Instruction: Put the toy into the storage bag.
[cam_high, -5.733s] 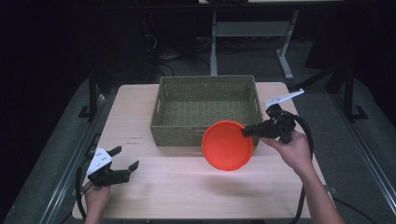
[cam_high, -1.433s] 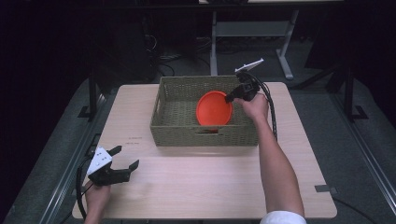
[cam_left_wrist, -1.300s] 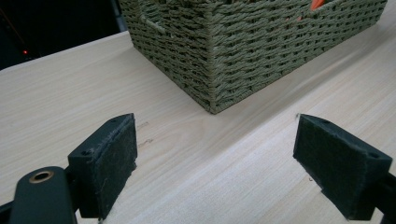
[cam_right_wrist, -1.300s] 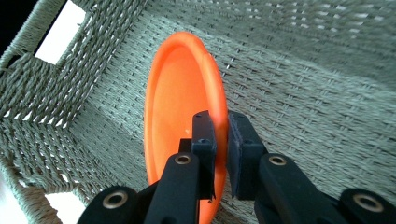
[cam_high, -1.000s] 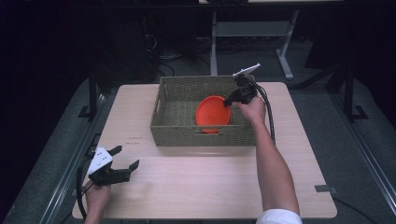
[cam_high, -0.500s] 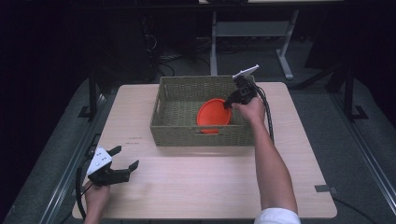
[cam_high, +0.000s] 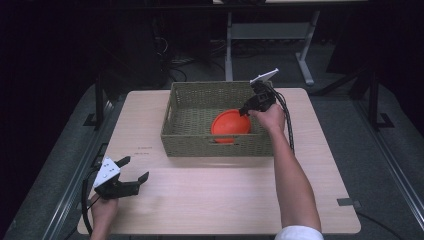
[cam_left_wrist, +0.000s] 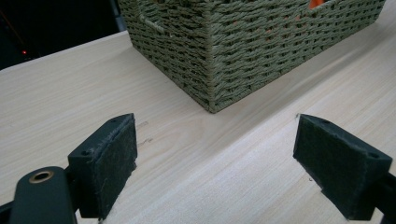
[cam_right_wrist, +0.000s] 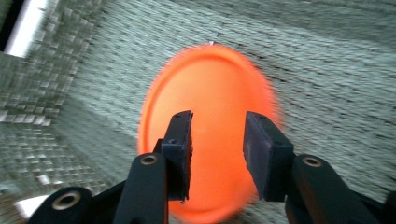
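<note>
The orange plate (cam_high: 230, 124) now lies down inside the woven basket (cam_high: 190, 135), no longer tilted up as a moment ago. The right gripper (cam_right_wrist: 215, 140) hangs above it, jaws parted, clear of the rim. The left gripper (cam_left_wrist: 215, 154) sits wide open over the table (cam_high: 210, 195), facing the basket corner.

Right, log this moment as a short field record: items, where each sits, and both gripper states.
plate: orange plate, inside the basket
basket: green woven basket, on the table's far half
table: light wood table
right gripper: right gripper, jaws apart above the plate, gripping nothing
left gripper: left gripper, open, empty, near the table's front-left corner
</note>
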